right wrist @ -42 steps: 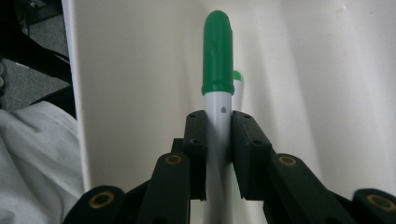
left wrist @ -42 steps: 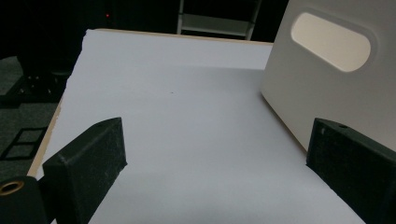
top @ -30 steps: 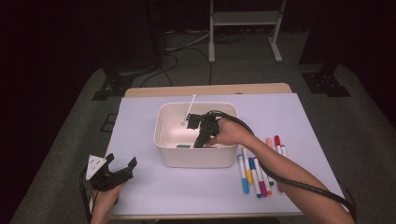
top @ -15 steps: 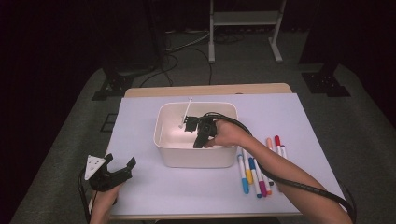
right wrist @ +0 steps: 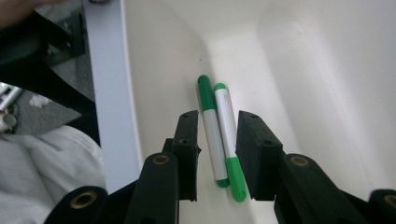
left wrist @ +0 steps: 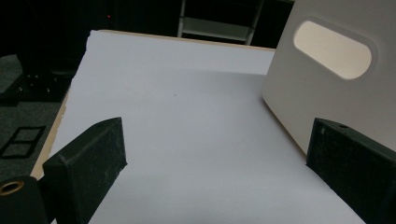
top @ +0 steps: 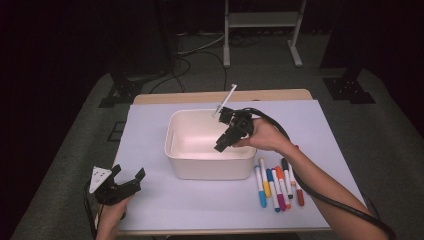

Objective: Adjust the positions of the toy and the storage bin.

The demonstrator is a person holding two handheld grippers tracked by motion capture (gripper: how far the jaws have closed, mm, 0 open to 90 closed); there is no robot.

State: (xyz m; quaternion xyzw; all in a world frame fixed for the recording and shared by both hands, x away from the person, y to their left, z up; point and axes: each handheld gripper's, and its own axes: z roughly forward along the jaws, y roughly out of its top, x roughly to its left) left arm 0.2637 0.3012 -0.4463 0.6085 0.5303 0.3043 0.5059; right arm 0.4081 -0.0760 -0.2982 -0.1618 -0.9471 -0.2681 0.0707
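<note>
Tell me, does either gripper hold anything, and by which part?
Nothing is held. Two green markers lie in the white bin below the right gripper; the left gripper is empty.

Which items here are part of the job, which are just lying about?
In the job:
- bin
- two green markers lying in the bin
- row of markers right of the bin
- right tongs over the bin, jaws just opened, nothing gripped

Lying about:
- left tongs, open, idle
- metal stand behind the table
- floor cables

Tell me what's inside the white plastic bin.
Two green-and-white markers lie side by side on the floor of the white plastic bin. The right tongs hang open above them, covering part of that floor.
</note>
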